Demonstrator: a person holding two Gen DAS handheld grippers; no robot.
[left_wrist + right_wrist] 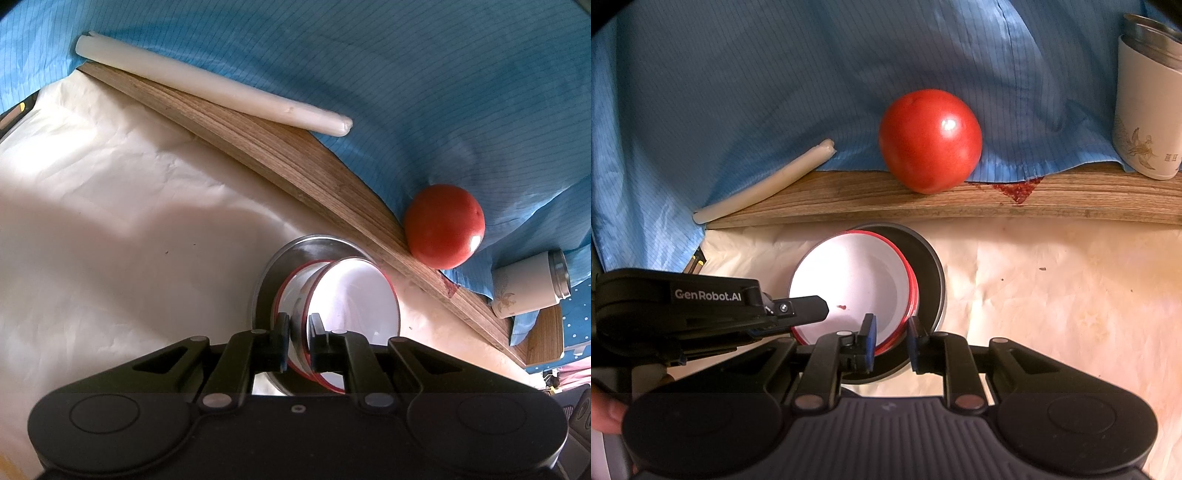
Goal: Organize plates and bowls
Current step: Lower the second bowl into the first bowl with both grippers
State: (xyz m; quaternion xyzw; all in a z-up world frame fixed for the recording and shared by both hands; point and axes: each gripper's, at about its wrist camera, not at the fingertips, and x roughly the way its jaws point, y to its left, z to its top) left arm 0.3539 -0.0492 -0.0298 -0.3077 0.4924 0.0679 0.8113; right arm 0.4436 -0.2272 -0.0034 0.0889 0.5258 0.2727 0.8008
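Observation:
A white bowl with a red rim [853,280] sits stacked inside another red-rimmed bowl, on a round metal plate [932,280] that lies on white paper. The bowl also shows in the left wrist view [354,295], with the plate [310,251] behind it. My left gripper [299,339] straddles the bowl's rim, jaws a little apart and not clearly clamped. My right gripper [892,332] straddles the bowl rim on the opposite side, also with a gap. The left gripper's body [701,310] shows in the right wrist view.
A red tomato [930,140] rests on a wooden board [923,203] against blue cloth [738,92]. A white candle-like stick [764,182] lies on the board's left. A white cup with a metal rim [1148,110] stands at the right.

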